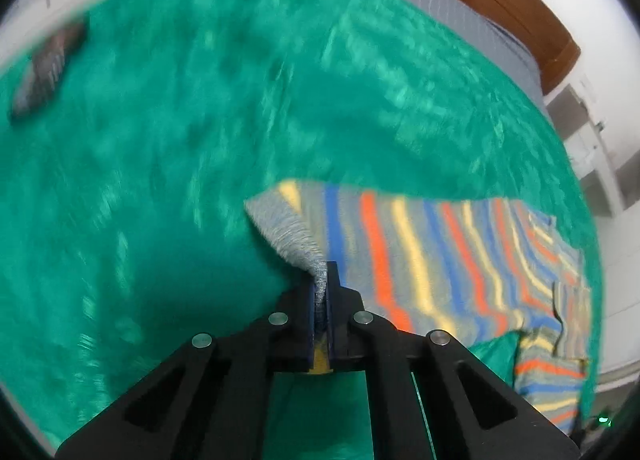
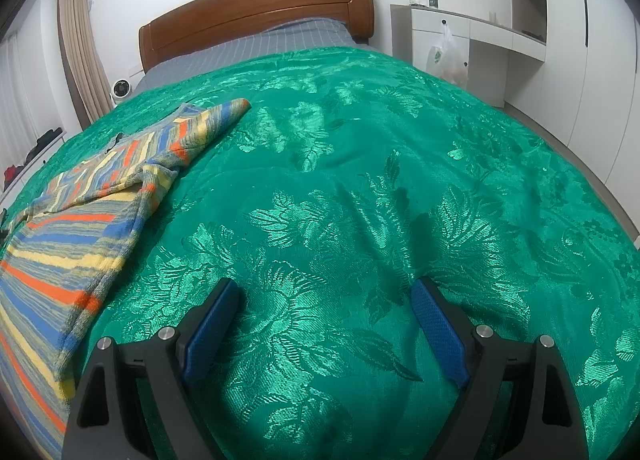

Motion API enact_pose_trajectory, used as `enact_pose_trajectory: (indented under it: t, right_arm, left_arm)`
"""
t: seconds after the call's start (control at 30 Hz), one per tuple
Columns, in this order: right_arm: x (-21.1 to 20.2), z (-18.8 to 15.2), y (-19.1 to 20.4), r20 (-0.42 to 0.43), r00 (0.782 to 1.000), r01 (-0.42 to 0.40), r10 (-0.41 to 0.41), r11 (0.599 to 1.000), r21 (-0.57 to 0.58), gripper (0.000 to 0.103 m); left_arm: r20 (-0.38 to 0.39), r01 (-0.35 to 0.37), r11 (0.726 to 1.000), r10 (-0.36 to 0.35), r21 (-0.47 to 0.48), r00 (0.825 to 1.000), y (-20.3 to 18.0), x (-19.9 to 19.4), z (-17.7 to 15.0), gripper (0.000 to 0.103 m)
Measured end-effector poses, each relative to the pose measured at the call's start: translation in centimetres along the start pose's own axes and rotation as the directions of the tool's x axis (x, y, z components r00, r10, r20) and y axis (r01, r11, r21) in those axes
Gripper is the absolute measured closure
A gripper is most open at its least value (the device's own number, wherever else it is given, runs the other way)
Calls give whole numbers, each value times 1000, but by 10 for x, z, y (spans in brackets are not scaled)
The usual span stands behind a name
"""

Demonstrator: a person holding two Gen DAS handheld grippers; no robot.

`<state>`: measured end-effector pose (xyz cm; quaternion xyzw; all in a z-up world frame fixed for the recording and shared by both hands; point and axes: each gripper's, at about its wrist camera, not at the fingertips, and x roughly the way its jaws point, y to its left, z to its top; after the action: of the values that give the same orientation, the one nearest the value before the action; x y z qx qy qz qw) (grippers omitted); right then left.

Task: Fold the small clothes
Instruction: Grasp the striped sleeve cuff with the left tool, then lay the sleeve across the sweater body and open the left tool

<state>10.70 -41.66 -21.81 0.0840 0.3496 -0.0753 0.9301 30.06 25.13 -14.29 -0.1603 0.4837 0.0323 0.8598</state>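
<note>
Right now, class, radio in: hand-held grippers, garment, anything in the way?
Left hand-held gripper shut on striped sweater edge. Right hand-held gripper open, empty, over green bedspread. Nothing blocking.

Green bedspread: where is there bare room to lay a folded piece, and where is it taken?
Free: the wide stretch of green bedspread from the open right gripper up to the grey sheet. Taken: the left side, under the striped sweater, which the left gripper pinches.

bed (image 2: 256, 0) with wooden headboard | green floral bedspread (image 2: 360, 180) covers it | striped knit sweater (image 2: 80, 220) lies on bedspread's left side
</note>
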Motion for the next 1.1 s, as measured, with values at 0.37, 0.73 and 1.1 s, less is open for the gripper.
enact_pose_trajectory:
  t: [0.37,0.73,1.1]
  right_arm:
    - [-1,-1,0,8,1000,0,0,1000,-2,16]
    - [-2,-2,0,10,1000,-2,2,1000,-2,15]
    - [-2,-1,0,10,1000,-2,2,1000,-5,15]
  left_arm:
    - [146,133,809,-261,573,954,-296,-92,-14,101]
    - [-143,363,775,-340,517,930,-312,-20,-118,39]
    - [-64,128,813,-111,569,992,-197,13,-94,39]
